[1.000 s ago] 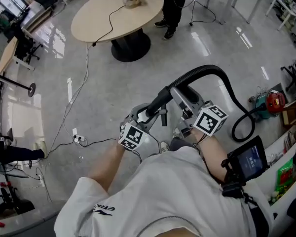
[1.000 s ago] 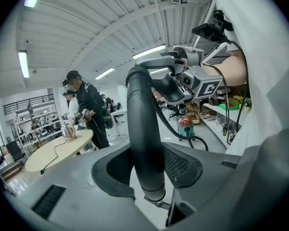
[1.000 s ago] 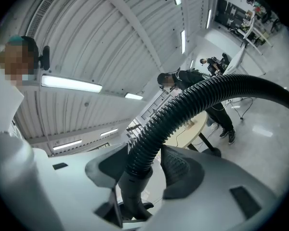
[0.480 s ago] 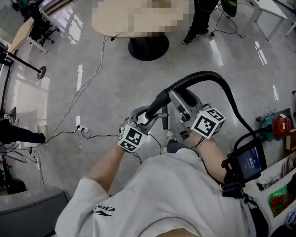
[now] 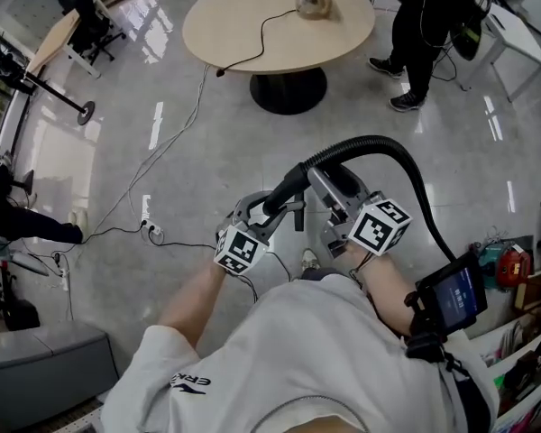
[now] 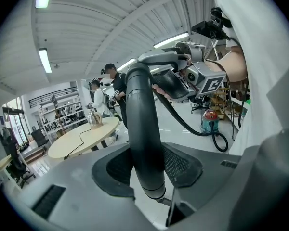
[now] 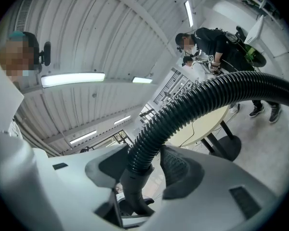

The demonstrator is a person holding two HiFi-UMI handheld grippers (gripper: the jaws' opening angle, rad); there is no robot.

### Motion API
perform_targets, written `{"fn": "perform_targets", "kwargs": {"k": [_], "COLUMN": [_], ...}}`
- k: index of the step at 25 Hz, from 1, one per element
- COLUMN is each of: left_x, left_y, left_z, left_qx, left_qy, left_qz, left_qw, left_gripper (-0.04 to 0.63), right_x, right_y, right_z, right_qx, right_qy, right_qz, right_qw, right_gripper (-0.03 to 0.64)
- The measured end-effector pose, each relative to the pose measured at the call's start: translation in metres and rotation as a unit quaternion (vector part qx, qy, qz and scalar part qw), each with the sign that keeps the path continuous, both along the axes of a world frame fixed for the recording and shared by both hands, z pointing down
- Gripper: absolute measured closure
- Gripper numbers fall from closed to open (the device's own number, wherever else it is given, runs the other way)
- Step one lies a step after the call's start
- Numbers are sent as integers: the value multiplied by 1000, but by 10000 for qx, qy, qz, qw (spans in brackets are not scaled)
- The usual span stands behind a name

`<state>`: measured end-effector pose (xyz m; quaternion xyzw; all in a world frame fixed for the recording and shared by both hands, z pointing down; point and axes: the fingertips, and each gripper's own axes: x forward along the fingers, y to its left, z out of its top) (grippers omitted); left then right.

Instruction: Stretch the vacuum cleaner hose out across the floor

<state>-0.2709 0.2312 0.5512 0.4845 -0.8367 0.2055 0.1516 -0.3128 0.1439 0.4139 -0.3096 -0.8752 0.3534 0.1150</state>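
Together the left gripper (image 5: 272, 207) pinches the smooth end of the vacuum hose (image 5: 383, 144) and the right gripper (image 5: 332, 189) clamps its ribbed part just beside; the hose arches rightward in the air. Ahead stand a round table (image 5: 225, 34), a bystander (image 5: 428, 25) and loose floor cables (image 5: 158, 156); the hose's lower run drops out of sight behind the person's right arm

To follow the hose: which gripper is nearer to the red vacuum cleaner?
Right. The right gripper clamps the hose toward the vacuum cleaner; the left gripper clamps its smooth end, farther away.
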Motion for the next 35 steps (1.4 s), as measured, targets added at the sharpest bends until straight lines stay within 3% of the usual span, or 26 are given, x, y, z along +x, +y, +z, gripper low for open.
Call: {"fn": "perform_targets", "kwargs": {"k": [10,20,27,35], "left_x": [-36,-49,-57,-56], "left_y": [21,25,114,176], "left_z": [-7,-18,-15,-14], "left_qx": [-86,-88,-9,59], "left_qy": [-15,6,-11,-172], "left_qz": [-176,73,574,915], "left_qw": [9998,9999,9983,9956], "left_gripper": [439,439,439,439], "right_x": [-35,-51,-52,-39], "right_y": [22,21,108,170], "right_z": [-1,-6,-3,-7], "right_qx": [85,-172,-108,83], "right_qy": [-163,-20,-42,-185], "right_qz": [-254,-50,456,801], "right_qw": [9995,9998,9989,9966], "right_gripper": [411,413,413,411]}}
